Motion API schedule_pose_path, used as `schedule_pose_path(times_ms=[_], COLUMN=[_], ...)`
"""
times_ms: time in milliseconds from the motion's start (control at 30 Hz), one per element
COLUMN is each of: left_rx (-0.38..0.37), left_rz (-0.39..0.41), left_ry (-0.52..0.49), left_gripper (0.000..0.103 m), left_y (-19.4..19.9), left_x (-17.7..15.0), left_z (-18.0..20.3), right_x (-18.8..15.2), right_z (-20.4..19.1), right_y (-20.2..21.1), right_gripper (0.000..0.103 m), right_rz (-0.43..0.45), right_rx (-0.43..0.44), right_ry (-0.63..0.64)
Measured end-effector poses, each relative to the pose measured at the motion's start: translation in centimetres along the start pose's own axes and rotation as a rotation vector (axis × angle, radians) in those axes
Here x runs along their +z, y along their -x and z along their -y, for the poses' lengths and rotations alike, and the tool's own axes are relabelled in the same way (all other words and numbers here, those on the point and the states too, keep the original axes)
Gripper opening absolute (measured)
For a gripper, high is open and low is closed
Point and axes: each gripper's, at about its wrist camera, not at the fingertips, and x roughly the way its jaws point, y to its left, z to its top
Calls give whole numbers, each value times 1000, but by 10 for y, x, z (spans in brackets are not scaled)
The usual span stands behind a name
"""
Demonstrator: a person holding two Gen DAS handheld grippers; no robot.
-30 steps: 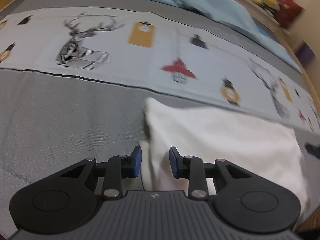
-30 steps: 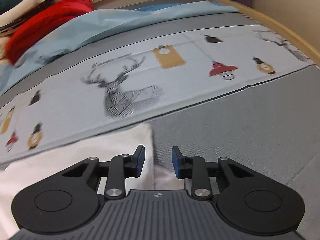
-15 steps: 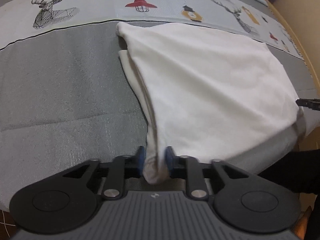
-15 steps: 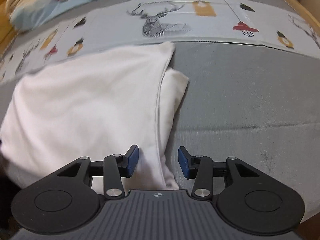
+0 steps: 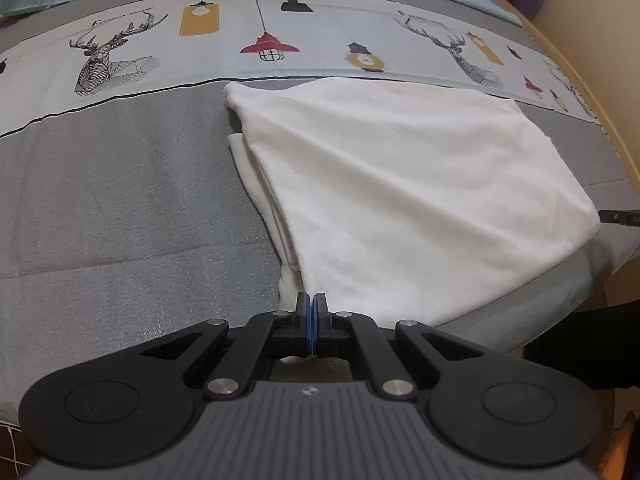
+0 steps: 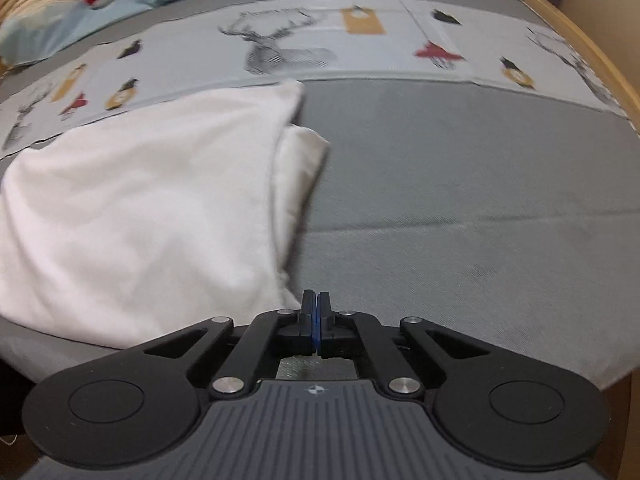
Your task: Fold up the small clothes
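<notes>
A grey bed [image 5: 120, 208] with a deer-print band carries the white garment [image 5: 420, 184] at its near edge; left gripper [image 5: 311, 305] and right gripper [image 6: 315, 303] each pinch a near corner; lift both evenly, keeping the hem taut.

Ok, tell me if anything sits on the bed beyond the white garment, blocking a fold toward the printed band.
Nothing visible does. Past the white garment lie only grey bedspread and the flat printed band. The left gripper and right gripper are both shut at its near corners.
</notes>
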Motion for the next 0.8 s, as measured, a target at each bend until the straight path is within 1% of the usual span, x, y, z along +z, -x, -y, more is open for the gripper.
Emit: schedule_pose_path(times_ms=[100,167,200,233,267,300,333,467,500,533,567,633,667,733,767,800], left_rx=[4,-2,-3,1,8,10,12,17,14,7,3,14,13,-17,-29,-22], left_rz=[-7,-16,-21,-24,-29,-32,-30,-36,-38,-42,-43,-18,-1,45,51,31], left_ry=[2,12,20,30,41,50,55,52,44,33,17,-17,-18,7,16,22], left_gripper=[0,1,2,5,11,15,19,19,19,14,2,2,2,1,1,1], left_y=[-2,-4,-5,-5,-7,-7,-7,-10,-11,-13,-13,-10,-7,3,6,4], left_x=[1,2,2,2,3,3,4,4,3,3,2,2,3,4,4,3], left_z=[0,-1,-3,-4,-6,-8,-9,-10,-8,-7,-5,-2,-2,-6,-8,-9], right_x=[2,3,4,4,4,4,5,1,1,0,-1,-1,0,2,2,1], right_z=[5,6,6,5,3,-1,-6,-19,-22,-24,-25,-29,-28,-21,-18,-16], right_y=[7,10,9,8,6,4,2,-8,-11,-13,-13,-9,-8,-4,-3,-4], right_gripper=[0,4,8,22,37,42,44,42,37,21,10,6,5,4,3,3], right_rz=[38,59,59,56,51,43,32,-18,-32,-44,-48,-31,-26,-19,-18,-28], right_rx=[35,63,81,92,88,75,67,70,73,82,92,101,109,144,151,142], right_ry=[-40,-64,-70,-74,-68,-55,-41,32,49,65,77,97,89,44,32,27])
